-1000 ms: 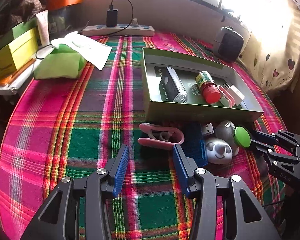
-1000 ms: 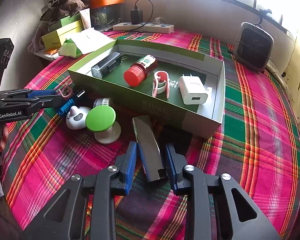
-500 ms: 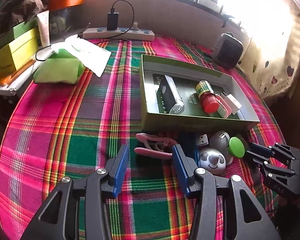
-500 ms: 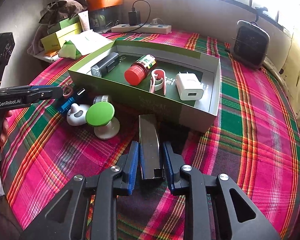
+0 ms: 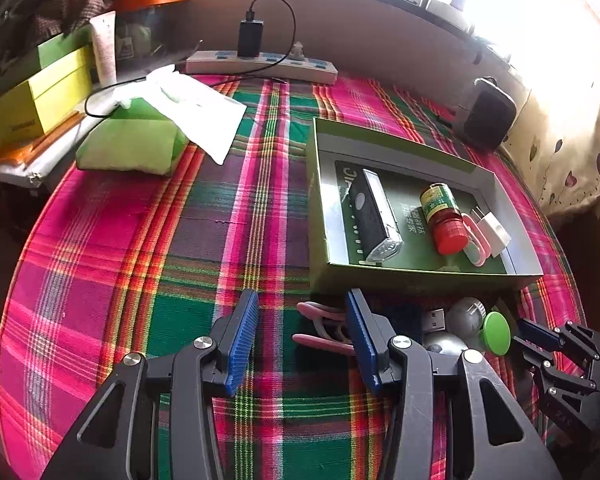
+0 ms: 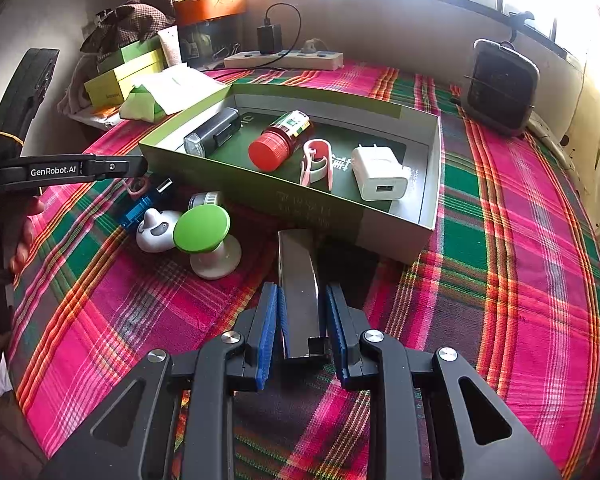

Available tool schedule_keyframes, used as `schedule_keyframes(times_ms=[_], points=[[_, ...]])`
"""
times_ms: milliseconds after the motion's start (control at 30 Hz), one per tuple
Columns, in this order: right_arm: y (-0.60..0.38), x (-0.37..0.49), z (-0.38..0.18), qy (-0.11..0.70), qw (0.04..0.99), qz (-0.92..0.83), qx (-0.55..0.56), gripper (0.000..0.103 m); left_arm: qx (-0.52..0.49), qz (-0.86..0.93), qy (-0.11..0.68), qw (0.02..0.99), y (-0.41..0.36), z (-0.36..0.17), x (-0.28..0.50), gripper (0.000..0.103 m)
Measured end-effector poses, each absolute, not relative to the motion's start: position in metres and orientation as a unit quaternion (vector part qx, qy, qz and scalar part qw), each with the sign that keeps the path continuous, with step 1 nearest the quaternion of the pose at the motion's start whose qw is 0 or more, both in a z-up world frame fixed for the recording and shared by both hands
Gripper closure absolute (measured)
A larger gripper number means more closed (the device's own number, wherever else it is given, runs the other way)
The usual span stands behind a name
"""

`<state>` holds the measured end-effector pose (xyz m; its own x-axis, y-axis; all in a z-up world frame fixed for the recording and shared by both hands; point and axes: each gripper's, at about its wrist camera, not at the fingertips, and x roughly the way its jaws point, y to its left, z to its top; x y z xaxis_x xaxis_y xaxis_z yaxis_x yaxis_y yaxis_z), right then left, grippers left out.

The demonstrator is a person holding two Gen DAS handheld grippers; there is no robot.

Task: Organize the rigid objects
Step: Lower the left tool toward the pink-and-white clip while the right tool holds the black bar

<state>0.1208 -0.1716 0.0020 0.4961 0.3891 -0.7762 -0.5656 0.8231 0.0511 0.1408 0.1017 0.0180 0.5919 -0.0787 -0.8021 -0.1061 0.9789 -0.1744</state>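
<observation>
My right gripper point(image 6: 302, 316) is shut on a dark flat bar point(image 6: 298, 272) that lies on the plaid cloth just in front of the green box point(image 6: 428, 204). The box holds a black lamp point(image 6: 214, 132), a red-capped bottle point(image 6: 280, 140), a pink clip point(image 6: 316, 160) and a white charger point(image 6: 380, 172). My left gripper point(image 5: 300, 320) stands open with only cloth between its fingers. A second pink clip point(image 5: 324, 328) lies just past its right finger, partly hidden by it. The right gripper point(image 5: 540, 334) shows at the lower right of the left wrist view.
In front of the box lie a blue USB stick point(image 6: 140, 208), a white figure point(image 6: 156, 230), a green-topped knob point(image 6: 204, 232) and a grey round piece point(image 5: 464, 314). A tissue pack point(image 5: 132, 144), a power strip point(image 5: 260, 65), yellow boxes point(image 5: 36, 104) and a small heater point(image 6: 500, 88) ring the table.
The left gripper has shifted, so the pink clip and the box sit lower in its view, closer to its right finger. The right jaws narrowed slightly onto the dark bar.
</observation>
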Motion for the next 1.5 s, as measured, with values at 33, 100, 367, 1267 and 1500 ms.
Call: schedule_keyframes(times_ms=[33,100,367,1267,1500], points=[[-0.172,0.121,0.002,0.418,0.858,0.278,-0.105,0.077,-0.099,0.011,0.452,0.887,0.103,0.018,0.14,0.058],[-0.172,0.121,0.002,0.418,0.858,0.279,-0.104,0.077,-0.095,0.018,0.453,0.886,0.105,0.019,0.138,0.059],[-0.172,0.121,0.002,0.417,0.858,0.279,-0.107,0.077,-0.108,0.012,0.452,0.885,0.119,0.018,0.135,0.059],[-0.17,0.121,0.001,0.416,0.859,0.275,-0.113,0.077,-0.089,-0.029,0.48,0.872,0.118,0.012,0.113,0.059],[-0.166,0.118,0.002,0.415,0.862,0.266,-0.119,0.077,-0.115,-0.067,0.452,0.882,0.11,0.024,0.101,0.059]])
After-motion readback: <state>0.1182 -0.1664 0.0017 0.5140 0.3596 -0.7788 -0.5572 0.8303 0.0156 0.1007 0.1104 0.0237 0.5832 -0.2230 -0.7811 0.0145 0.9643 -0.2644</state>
